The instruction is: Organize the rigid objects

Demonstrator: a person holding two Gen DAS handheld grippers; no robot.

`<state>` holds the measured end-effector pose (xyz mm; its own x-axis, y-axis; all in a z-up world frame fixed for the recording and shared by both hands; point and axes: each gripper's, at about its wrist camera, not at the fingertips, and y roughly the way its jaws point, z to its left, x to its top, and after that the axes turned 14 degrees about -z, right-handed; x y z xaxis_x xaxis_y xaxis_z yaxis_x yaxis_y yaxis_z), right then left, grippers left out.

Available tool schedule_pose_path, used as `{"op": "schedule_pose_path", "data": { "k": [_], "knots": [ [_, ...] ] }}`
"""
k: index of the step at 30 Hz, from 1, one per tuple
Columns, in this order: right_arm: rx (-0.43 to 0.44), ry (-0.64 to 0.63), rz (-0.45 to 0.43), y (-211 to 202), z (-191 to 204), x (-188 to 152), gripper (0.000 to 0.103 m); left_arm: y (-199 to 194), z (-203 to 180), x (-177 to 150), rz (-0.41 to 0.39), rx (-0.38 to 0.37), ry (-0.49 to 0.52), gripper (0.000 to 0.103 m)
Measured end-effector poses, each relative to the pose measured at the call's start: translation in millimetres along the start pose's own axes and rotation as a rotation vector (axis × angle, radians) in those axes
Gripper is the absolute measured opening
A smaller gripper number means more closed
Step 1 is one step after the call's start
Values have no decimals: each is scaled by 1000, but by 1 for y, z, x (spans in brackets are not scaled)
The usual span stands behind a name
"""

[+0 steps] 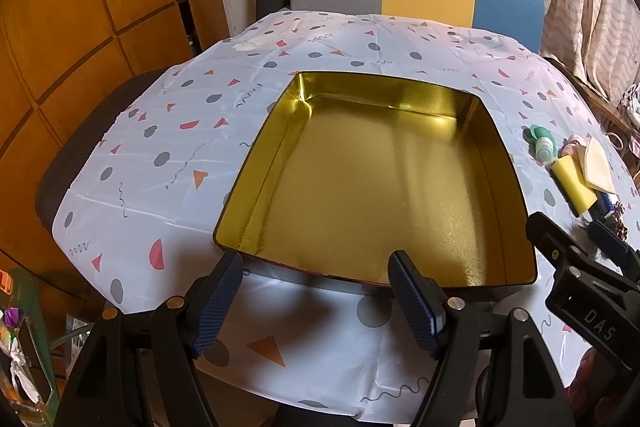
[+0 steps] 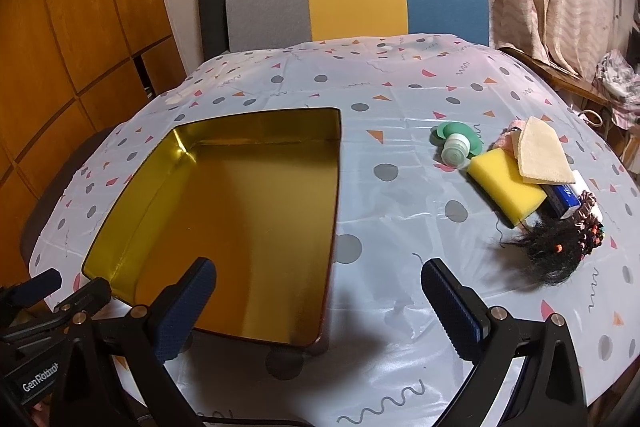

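Gold tin (image 2: 240,211): empty, on the table.
Items: yellow sponge (image 2: 506,189) and bottle (image 2: 456,149) piled right of the tin.
Right gripper (image 2: 320,307): agape, unladen, nearer the pile.
Left gripper (image 1: 316,303): agape, unladen, at the tin's near edge.

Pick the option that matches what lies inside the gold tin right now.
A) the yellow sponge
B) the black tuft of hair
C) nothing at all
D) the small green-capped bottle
C: the gold tin shows only its bare shiny floor, while the yellow sponge, the green-capped bottle and the black hair tuft all lie on the tablecloth to its right.
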<state>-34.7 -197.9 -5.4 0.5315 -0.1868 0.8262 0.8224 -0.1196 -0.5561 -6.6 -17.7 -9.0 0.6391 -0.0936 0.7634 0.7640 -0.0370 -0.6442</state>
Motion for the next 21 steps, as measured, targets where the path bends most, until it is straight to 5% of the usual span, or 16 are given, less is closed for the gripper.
{"op": "schedule_pose_path", "data": {
  "k": [7, 21],
  "knots": [
    [-58, 10, 14, 0, -31, -5, 103, -2, -22, -7, 14, -107, 38, 76],
    [-235, 175, 30, -13, -151, -36, 103, -23, -100, -13, -12, -340, 201, 76]
  ]
}}
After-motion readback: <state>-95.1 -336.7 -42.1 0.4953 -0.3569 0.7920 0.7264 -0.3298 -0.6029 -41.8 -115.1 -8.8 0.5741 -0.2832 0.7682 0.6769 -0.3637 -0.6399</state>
